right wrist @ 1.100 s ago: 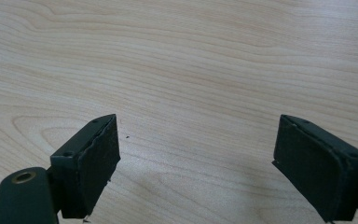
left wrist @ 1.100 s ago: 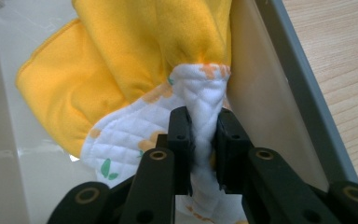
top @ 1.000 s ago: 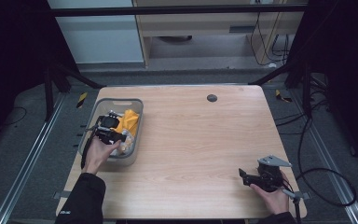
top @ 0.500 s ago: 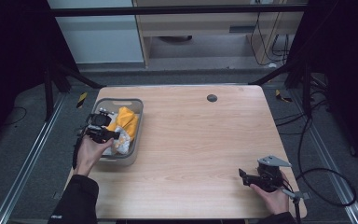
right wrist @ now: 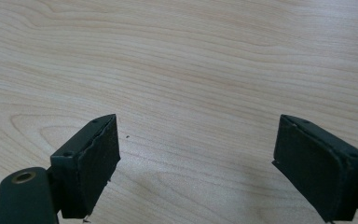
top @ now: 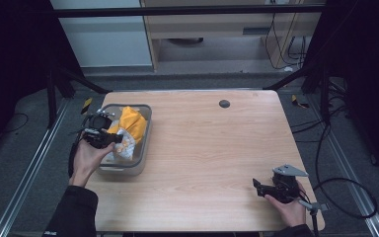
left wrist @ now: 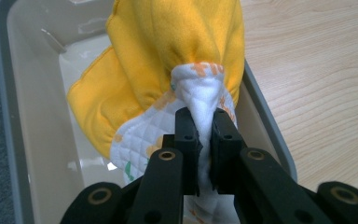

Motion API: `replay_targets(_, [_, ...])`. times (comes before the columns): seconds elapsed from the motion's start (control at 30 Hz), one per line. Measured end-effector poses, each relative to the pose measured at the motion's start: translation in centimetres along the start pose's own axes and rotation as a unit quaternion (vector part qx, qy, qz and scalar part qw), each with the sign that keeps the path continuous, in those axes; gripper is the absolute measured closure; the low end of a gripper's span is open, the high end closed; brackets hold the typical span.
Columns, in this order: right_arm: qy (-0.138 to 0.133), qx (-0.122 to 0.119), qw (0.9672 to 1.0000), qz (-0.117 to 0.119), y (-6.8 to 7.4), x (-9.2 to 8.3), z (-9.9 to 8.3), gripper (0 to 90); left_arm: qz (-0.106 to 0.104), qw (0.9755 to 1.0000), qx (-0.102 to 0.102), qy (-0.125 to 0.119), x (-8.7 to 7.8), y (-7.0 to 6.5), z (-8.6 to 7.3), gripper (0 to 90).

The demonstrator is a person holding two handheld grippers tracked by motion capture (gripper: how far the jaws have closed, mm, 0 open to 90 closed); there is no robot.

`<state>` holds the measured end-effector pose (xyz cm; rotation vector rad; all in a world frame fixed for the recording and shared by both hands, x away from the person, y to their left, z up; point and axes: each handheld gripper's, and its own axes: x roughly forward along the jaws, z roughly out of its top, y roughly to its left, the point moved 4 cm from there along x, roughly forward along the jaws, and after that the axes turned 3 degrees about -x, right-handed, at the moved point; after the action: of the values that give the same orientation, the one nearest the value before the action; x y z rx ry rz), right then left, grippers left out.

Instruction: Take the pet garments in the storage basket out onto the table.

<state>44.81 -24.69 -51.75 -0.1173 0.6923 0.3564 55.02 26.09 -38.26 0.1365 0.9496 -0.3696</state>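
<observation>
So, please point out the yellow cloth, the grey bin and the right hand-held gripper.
yellow cloth (left wrist: 168,56), left gripper view, on its bunched yellow fabric.
grey bin (left wrist: 7,121), left gripper view, on its inner wall.
right hand-held gripper (right wrist: 196,163), right gripper view, midway between its open jaw tips.

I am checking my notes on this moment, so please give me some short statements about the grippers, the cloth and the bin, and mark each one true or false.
1. The left gripper is shut on the yellow and white quilted cloth. True.
2. The cloth lies flat on the light wooden table. False: it is bunched over the grey plastic bin, pinched by the left gripper.
3. The right gripper has its jaws open with only bare table between them. True.
4. The right gripper is inside the bin. False: it is near the table's near right corner, far from the bin.
5. A small dark round spot sits near the table's far edge. True.
</observation>
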Motion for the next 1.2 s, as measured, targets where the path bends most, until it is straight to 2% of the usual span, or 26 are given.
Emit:
replay_targets(0.43, [-0.003,-0.003,1.0000,0.000,0.1,0.0,0.0,14.3,-0.013,0.9993,0.021,-0.028,-3.0,-0.5,0.4,83.6])
replay_targets(1.03, [-0.005,-0.005,1.0000,-0.003,0.1,-0.1,0.1,14.3,-0.043,0.9969,0.049,-0.044,-5.2,-1.9,0.9,83.6])
replay_targets(1.2, [-0.010,-0.002,0.9999,-0.003,0.0,-0.2,0.1,14.4,-0.052,0.9956,0.063,-0.046,-5.7,-2.7,1.1,83.6])
